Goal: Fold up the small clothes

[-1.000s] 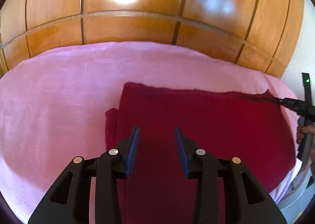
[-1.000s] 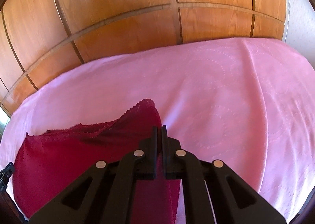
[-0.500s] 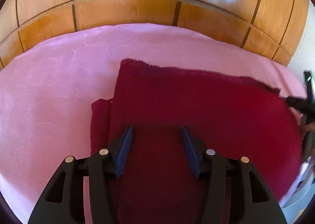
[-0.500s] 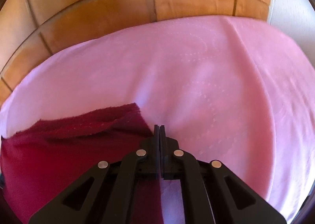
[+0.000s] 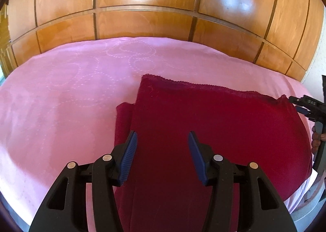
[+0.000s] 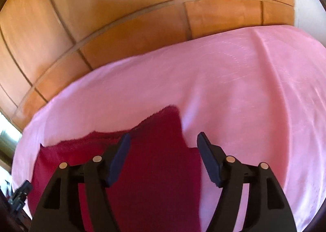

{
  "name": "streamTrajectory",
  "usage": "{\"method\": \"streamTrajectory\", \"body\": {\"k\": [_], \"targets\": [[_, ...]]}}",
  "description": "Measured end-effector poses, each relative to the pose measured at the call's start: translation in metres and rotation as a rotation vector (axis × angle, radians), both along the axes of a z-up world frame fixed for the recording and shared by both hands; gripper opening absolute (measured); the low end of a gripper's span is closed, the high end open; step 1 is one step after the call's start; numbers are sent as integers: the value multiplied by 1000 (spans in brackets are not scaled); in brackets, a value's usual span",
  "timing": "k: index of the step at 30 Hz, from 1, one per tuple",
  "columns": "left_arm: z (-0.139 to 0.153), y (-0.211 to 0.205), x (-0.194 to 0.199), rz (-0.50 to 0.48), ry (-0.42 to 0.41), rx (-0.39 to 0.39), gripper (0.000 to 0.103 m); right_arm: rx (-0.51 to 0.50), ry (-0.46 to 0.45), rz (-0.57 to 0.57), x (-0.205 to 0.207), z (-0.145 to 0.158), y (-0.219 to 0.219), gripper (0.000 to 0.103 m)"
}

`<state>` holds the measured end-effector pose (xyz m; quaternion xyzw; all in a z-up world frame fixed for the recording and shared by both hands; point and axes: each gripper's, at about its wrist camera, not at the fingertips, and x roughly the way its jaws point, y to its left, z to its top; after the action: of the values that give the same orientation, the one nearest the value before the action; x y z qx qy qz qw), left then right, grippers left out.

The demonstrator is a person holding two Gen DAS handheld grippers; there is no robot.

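A dark red cloth (image 5: 214, 121) lies folded on the pink bed cover (image 5: 61, 93), with a lower layer sticking out at its left edge. My left gripper (image 5: 162, 140) is open and empty above the cloth's near left part. My right gripper (image 6: 163, 142) is open and empty above the cloth's (image 6: 154, 150) far right corner. It also shows in the left wrist view (image 5: 303, 107) at the right edge, open beside that corner. The left gripper shows in the right wrist view (image 6: 20, 197) at the far left edge.
A glossy wooden panelled wall (image 5: 163, 17) rises right behind the bed. A white wall (image 6: 307, 3) stands at the right. The bed's right edge (image 5: 305, 197) drops off beside the cloth.
My right gripper has opened and let go of the cloth's corner, which now lies on the bed. The left gripper stayed open and drew back a little.
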<state>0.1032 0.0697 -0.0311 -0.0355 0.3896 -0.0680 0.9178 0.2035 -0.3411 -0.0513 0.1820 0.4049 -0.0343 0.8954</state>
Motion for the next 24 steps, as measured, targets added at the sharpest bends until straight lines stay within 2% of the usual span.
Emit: {"method": "streamTrajectory", "body": {"k": [2, 4, 5, 8, 11, 13, 14, 15, 16, 19, 21, 22, 24], "targets": [[0, 1, -3, 9, 4, 1, 51, 16, 16, -27, 2, -4, -2, 68], [2, 2, -7, 13, -6, 11, 51, 81, -21, -64, -7, 0, -13, 69], [3, 1, -8, 14, -9, 17, 51, 104, -34, -60, -9, 1, -16, 73], [4, -1, -10, 4, -15, 33, 51, 111, -28, 27, -12, 4, -13, 83], [3, -5, -10, -2, -16, 46, 51, 61, 15, 76, -7, -2, -1, 84], [1, -5, -10, -2, -9, 39, 51, 26, 43, 92, 0, -9, 7, 69], [1, -7, -10, 0, -7, 39, 51, -23, 60, 93, 3, -11, 11, 42], [1, -7, -10, -1, -7, 41, 51, -89, 77, 88, 5, -12, 17, 19], [1, -8, -10, -2, -7, 44, 51, -111, 72, 94, 5, -10, 19, 13], [2, -9, -10, -4, -6, 51, 51, -159, 16, 83, -3, 5, 19, 11], [1, -10, -9, -7, -8, 55, 61, -167, 0, 41, -5, 8, 13, 8], [1, -11, -9, -5, -14, 58, 66, -172, 11, 5, -3, 4, 7, 7], [-2, -13, -8, -8, -7, 68, 66, -132, 57, -20, 5, -12, -5, 6]]}}
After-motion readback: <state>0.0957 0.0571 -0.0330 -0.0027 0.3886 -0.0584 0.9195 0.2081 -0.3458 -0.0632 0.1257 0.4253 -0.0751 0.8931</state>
